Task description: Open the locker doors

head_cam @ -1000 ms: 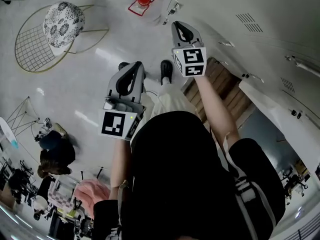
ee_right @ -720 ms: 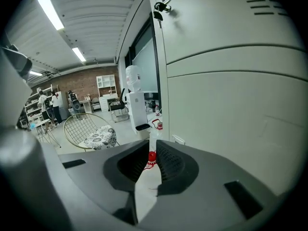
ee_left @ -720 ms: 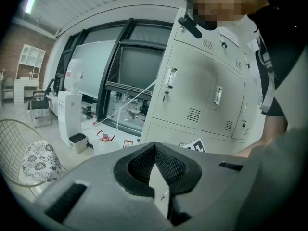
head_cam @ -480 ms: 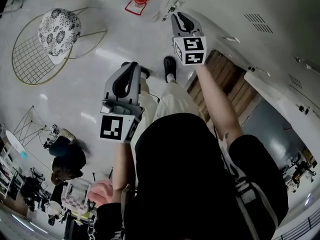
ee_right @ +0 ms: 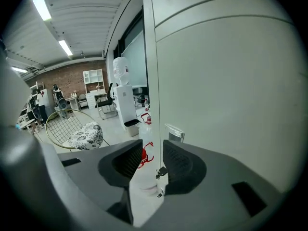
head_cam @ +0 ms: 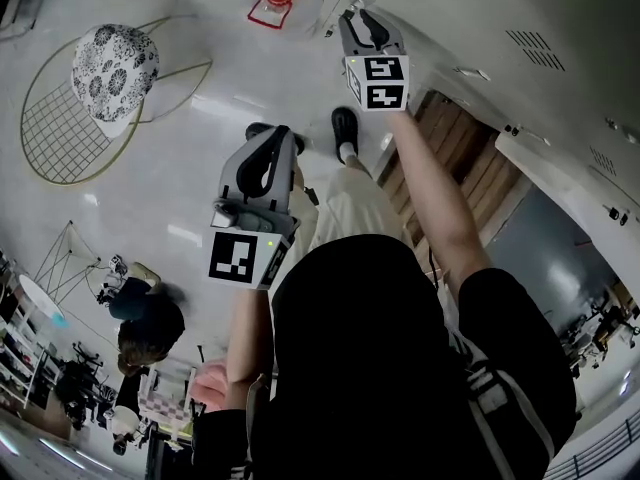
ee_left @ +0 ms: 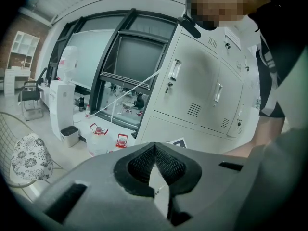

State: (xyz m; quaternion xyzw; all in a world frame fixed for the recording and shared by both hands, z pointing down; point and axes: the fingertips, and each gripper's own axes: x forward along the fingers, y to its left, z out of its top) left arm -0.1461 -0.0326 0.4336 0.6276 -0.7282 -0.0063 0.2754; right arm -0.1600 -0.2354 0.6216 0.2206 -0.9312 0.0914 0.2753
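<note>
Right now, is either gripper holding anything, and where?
Nothing is held. The left gripper is shut, empty. The right gripper has just been opening; a locker key shows between its jaws, untouched.

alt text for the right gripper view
The right gripper, its fingers just opening with nothing between them, faces the edge of a grey locker door with a key in it. Behind: a wire chair and water dispenser.

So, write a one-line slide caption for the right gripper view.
Right hand-held gripper, jaws just opening and gripping nothing, aimed at the small dark key on a pale grey metal locker door.
</note>
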